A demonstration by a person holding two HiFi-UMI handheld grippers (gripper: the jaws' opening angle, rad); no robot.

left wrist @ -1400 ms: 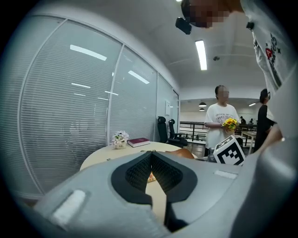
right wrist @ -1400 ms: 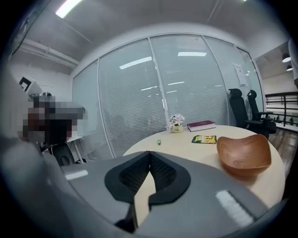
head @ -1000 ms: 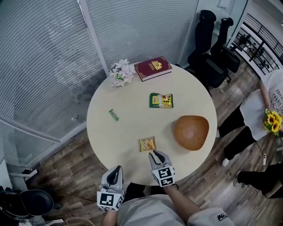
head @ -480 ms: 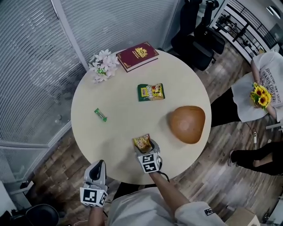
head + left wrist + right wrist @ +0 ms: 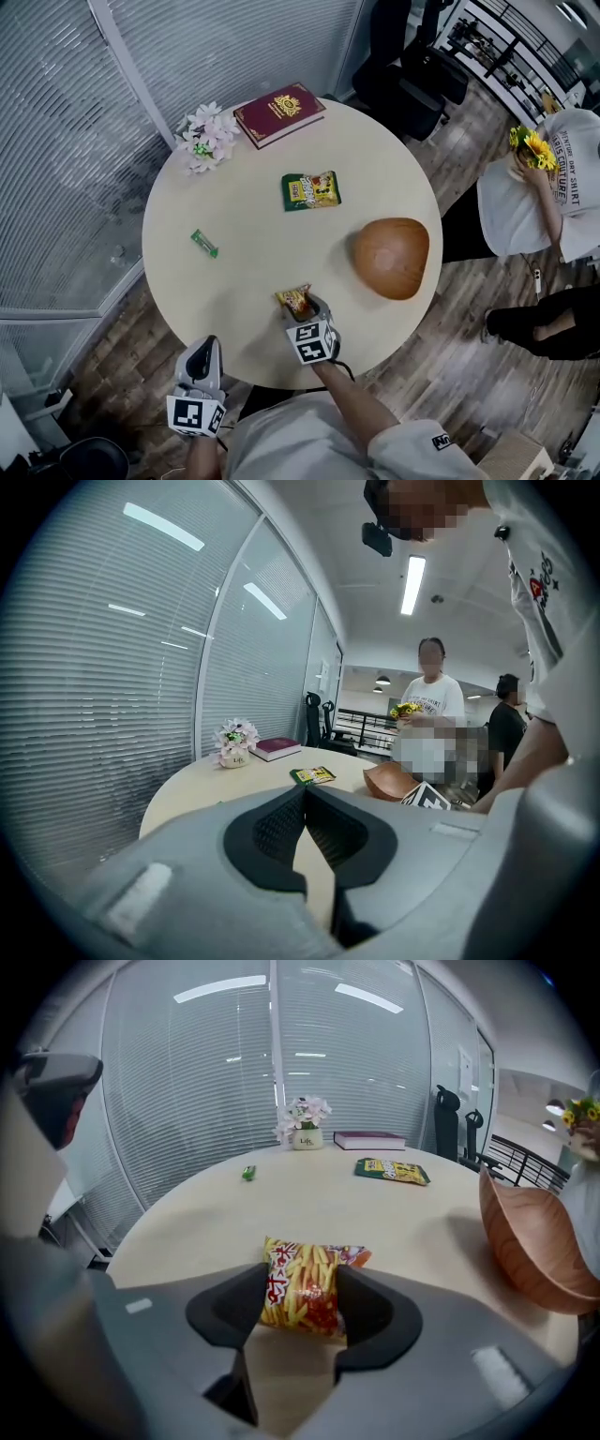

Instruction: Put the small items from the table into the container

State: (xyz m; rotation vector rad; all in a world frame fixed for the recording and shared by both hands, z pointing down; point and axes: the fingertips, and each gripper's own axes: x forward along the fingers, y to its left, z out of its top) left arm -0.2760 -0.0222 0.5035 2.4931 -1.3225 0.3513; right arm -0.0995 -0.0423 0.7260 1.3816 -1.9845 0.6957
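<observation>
Glossy yellow fries packet with red characters lay at lower centre on the beige round table, the jaws of the right gripper closing against its sides. At lower left, the left gripper had its jaws pressed together, holding nothing. Smooth wooden bowl sat further right.

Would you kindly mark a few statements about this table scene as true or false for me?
1. The fries packet sits between the right gripper's jaws. True; the jaws are closing on it.
2. The wooden bowl holds a packet. False; it looks empty.
3. The left gripper holds the green candy. False; its jaws are together with nothing between them, and the candy lies on the table.
4. The red book lies beside the flowers. True.
</observation>
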